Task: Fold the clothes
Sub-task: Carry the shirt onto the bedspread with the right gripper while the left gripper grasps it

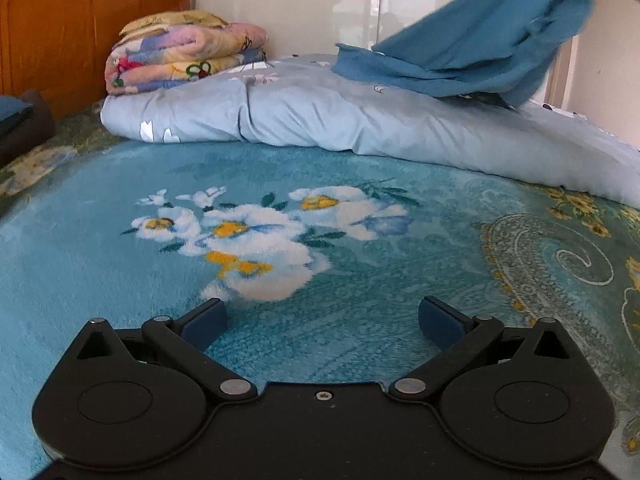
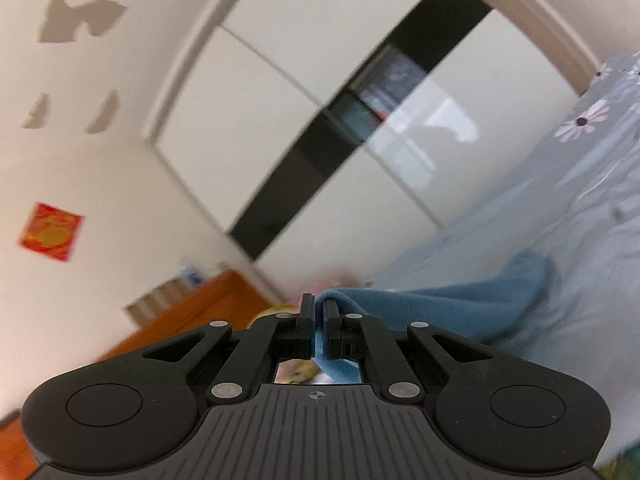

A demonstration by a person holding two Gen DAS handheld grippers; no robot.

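A blue fleece garment (image 1: 472,48) hangs lifted at the upper right of the left wrist view, its lower edge trailing on the grey duvet (image 1: 320,116). My left gripper (image 1: 322,320) is open and empty, low over the teal flowered blanket (image 1: 248,232). In the right wrist view my right gripper (image 2: 319,310) is shut on an edge of the blue garment (image 2: 460,304), which drapes away to the right onto the grey duvet (image 2: 560,220). The right view is tilted and blurred.
A folded floral quilt (image 1: 184,56) lies on the duvet at the back left. An orange wooden headboard (image 1: 80,24) stands behind it. A glossy white wardrobe (image 2: 340,112) with a dark stripe fills the background.
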